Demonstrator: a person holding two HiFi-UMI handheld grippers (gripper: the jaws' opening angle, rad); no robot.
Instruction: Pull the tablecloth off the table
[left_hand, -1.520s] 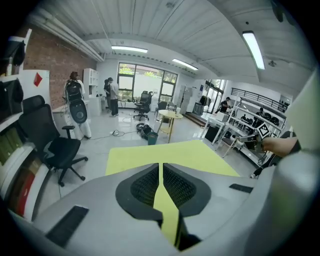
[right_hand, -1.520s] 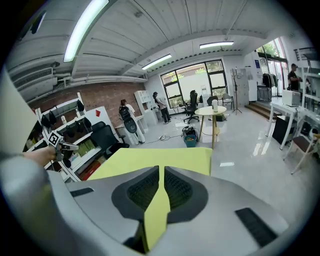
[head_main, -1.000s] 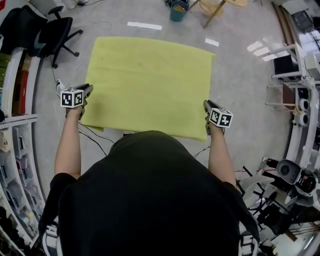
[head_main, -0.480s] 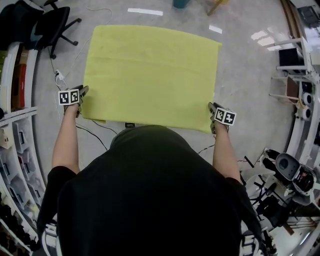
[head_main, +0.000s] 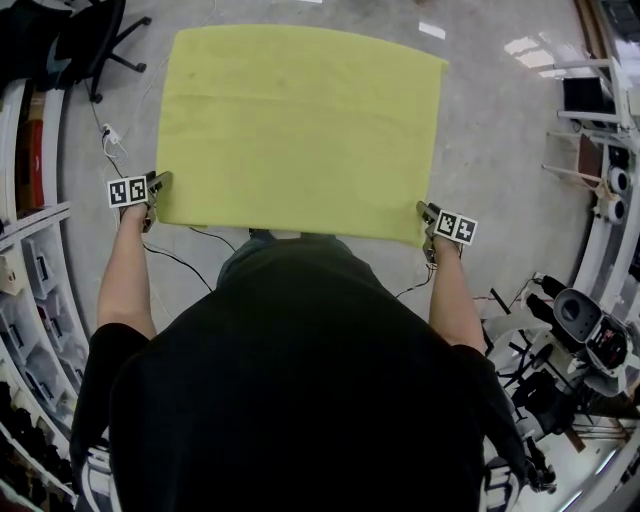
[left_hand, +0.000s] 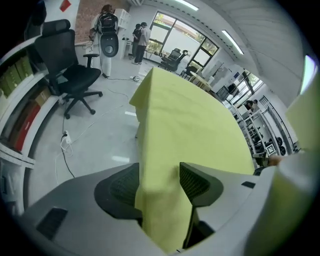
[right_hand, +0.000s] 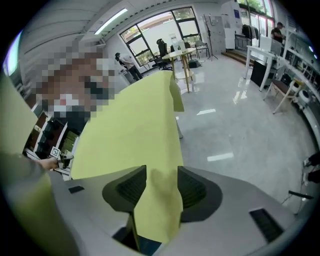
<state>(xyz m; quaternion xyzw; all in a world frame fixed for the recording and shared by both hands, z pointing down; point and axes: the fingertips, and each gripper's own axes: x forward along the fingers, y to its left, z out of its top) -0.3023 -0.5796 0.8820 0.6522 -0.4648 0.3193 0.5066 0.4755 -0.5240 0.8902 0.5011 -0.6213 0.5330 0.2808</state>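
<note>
The yellow-green tablecloth lies spread flat over the table, seen from above. My left gripper is at its near left corner and my right gripper at its near right corner. In the left gripper view a hanging fold of the cloth runs between the jaws of the left gripper, which are opening and stand wide. The right gripper view shows the cloth draped the same way between the widening jaws of the right gripper. The table itself is hidden under the cloth.
A black office chair stands at the far left, with curved shelves along the left side and cables on the floor. White racks and robot equipment line the right. People stand far off by the windows.
The cloth has slid upward in the head view and shows more fully. Both grippers have stayed at its near corners, the left one drifting slightly left.
</note>
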